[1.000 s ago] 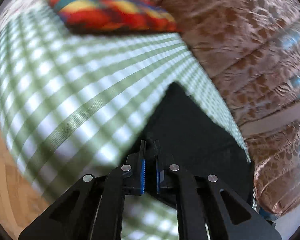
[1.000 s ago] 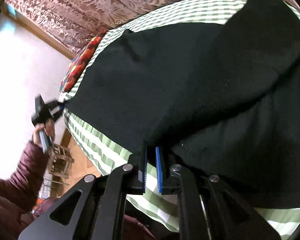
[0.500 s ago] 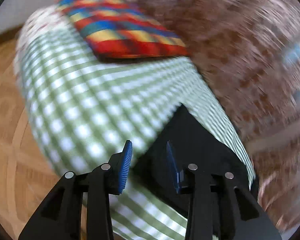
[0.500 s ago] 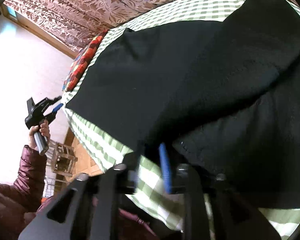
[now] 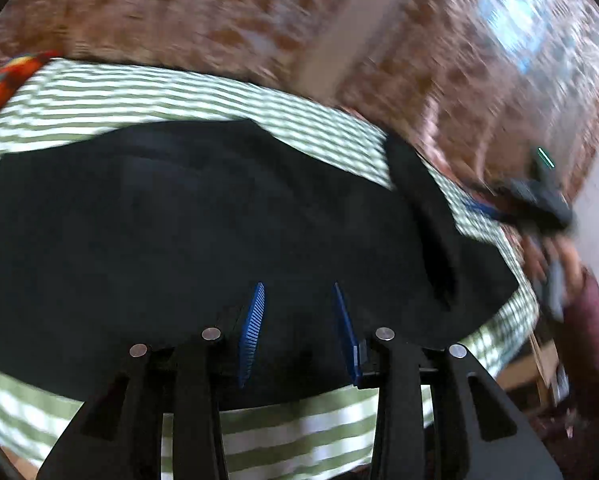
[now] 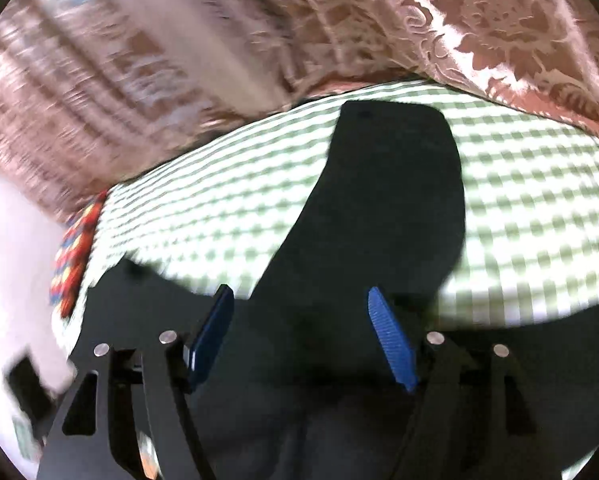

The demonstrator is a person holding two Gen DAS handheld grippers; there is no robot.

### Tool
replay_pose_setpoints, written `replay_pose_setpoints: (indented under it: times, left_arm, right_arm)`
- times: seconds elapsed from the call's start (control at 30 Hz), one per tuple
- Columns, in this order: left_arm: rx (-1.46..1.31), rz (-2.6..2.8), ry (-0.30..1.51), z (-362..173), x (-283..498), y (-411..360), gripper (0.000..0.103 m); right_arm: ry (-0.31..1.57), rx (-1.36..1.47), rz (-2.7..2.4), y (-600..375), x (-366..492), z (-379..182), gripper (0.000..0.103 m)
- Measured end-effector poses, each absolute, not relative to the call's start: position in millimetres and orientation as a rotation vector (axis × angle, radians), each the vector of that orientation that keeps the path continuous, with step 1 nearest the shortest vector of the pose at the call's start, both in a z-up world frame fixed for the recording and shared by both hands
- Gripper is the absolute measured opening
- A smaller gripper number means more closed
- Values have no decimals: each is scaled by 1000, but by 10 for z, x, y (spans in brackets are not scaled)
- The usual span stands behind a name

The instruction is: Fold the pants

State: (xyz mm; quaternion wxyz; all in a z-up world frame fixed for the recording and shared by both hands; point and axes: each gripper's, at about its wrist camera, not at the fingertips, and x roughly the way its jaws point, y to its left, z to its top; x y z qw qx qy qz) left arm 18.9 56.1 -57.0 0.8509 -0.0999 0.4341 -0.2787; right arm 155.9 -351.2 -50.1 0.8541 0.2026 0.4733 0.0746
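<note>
One pair of black pants [image 5: 203, 216] lies on one bed covered with a green-and-white checked sheet [image 5: 147, 96]. One bright red, blue and yellow pillow [image 6: 75, 256] sits at the end of the bed, on the left in both views. There are two grippers, one in each hand, and there are no containers in view.

In the left wrist view the pants lie across the bed, their long axis along the bed's length, with the dark cloth spread from the pillow end to the other end and reaching close to the near edge. A fold or ridge of cloth [image 5: 423, 208] rises near the right end. In the right wrist view one leg [image 6: 391, 200] stretches away toward the far edge of the bed, by the brown patterned curtain [image 6: 459, 28], with its end squared off there.

The left gripper [image 5: 297, 320] hangs above the pants with its blue pads moderately apart and nothing between them; its jaws have just been opening. The right gripper [image 6: 299, 328] has its pads wide apart, has just been opening further, and grips nothing. In the left view it shows blurred at the right, held by a hand [image 5: 555, 256] in a dark red sleeve [image 5: 591, 320].
</note>
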Motion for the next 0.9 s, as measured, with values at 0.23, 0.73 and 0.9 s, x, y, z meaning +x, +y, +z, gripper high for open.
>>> replay_pose_setpoints:
  times: [0.23,0.73,0.9]
  left_arm:
    - [-164,-749,963,-646,124,70,41]
    - [-11,-934,944,-598,-23,-673,53]
    - [52,-929,952,-668,-73,-867,53]
  right_arm:
    - [1118,318,-43,-3289,2692,-839,64]
    - [926,455,-8,-4018,1777,-315,9]
    - [755,600,7,-4494,843,52,9]
